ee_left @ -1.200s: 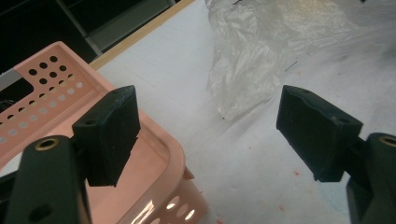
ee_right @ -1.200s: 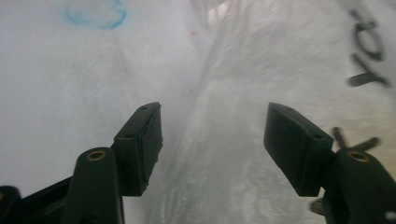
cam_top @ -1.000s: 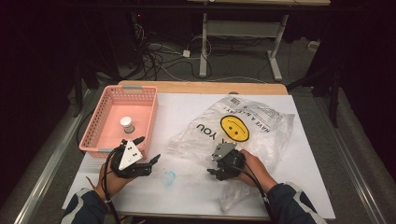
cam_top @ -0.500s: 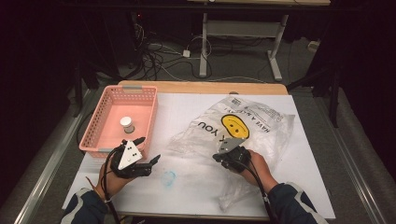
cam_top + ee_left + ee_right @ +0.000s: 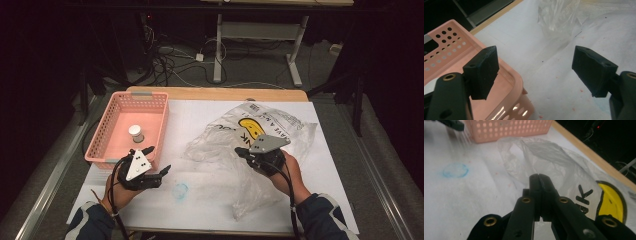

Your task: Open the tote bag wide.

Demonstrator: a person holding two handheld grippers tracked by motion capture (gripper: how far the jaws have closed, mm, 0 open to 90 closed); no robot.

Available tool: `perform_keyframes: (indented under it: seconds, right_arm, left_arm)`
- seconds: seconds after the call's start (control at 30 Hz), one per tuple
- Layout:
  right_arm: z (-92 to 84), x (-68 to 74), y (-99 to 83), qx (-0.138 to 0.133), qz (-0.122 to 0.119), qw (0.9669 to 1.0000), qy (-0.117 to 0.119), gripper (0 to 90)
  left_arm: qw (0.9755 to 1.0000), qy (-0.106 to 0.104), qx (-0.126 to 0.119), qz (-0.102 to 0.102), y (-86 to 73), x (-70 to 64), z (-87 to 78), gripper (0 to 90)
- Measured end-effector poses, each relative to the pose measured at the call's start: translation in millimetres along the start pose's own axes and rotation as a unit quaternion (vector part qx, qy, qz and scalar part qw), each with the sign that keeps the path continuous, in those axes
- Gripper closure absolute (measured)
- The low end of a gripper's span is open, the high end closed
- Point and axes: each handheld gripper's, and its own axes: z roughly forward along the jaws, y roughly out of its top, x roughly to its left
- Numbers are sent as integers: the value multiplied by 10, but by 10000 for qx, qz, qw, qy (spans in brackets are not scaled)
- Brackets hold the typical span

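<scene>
The right gripper (image 5: 245,152) has its jaws pressed together over the clear plastic bag (image 5: 260,135); whether film is pinched between them cannot be told. The left gripper (image 5: 159,162) has its jaws spread wide and empty, one jaw over the near corner of the pink basket (image 5: 107,131), the other over the paper.

The white-papered table (image 5: 200,210) has its wooden far edge bare. The bag, crumpled and printed with a yellow smiley (image 5: 612,202), sprawls across the right half, its near end close to the table's front edge. The perforated basket sits at the left edge and holds one small white-capped jar (image 5: 135,133), standing upright. Between the two grippers lies open paper with a faint blue ring (image 5: 180,190).

Both forearms enter from the near edge, the hands gripping from behind.
</scene>
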Motion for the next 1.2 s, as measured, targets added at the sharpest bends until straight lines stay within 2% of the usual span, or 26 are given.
perform_keyframes:
  seconds: [0.13, 0.17, 0.27, 0.3, 0.43, 0.5, 0.7, 0.77, 0.83, 0.9, 0.97, 1.03, 1.07, 1.13, 1.2]
  right_arm:
    - [-127, -15, 104, -305, -23, 9991, -286, 900]
    - [-168, -8, 147, -385, -109, 9983, -428, 900]
    - [-214, -20, 193, -490, -126, 9974, -521, 900]
    - [-235, -31, 214, -538, -147, 9969, -557, 900]
    - [-312, -89, 293, -748, -118, 9951, -636, 900]
    - [-332, -113, 321, -811, -119, 9943, -675, 900]
    - [-333, -162, 309, -810, -79, 9942, -701, 900]
    - [-320, -172, 298, -788, -72, 9945, -684, 900]
    - [-313, -180, 289, -786, -59, 9947, -663, 900]
    - [-304, -182, 287, -791, -41, 9948, -643, 900]
    - [-293, -176, 283, -794, -71, 9949, -618, 900]
    - [-277, -165, 278, -773, -94, 9952, -595, 900]
    - [-267, -159, 274, -761, -96, 9954, -574, 900]
    - [-252, -147, 268, -743, -129, 9956, -565, 900]
    - [-247, -144, 263, -741, -109, 9957, -540, 900]
  left_arm:
    - [10000, 29, -21, -18, 4, 16, -11, 212]
    - [10000, 40, -31, -24, 6, 21, -17, 212]
    - [9996, 221, -37, 171, 51, 72, -60, 212]
    - [9995, 259, -69, 167, 71, 99, -79, 212]
    - [9990, 347, -246, -163, 151, 302, -165, 210]
    - [9987, 417, -221, -205, 160, 380, -168, 210]
    - [9970, 551, 93, -539, 175, 573, -115, 209]
    - [9960, 554, 279, -638, 211, 649, -87, 210]
    - [9959, 411, 418, -685, 238, 726, -62, 210]
    - [9943, 478, 704, -645, 278, 816, -9, 211]
    - [9936, 488, 748, -687, 297, 893, 27, 211]
    - [9927, 456, 751, -824, 306, 977, 61, 213]
    - [9924, 495, 783, -814, 310, 1006, 80, 213]
    - [9909, 593, 996, -686, 322, 1053, 130, 213]
    - [9896, 597, 1145, -632, 325, 1113, 184, 212]
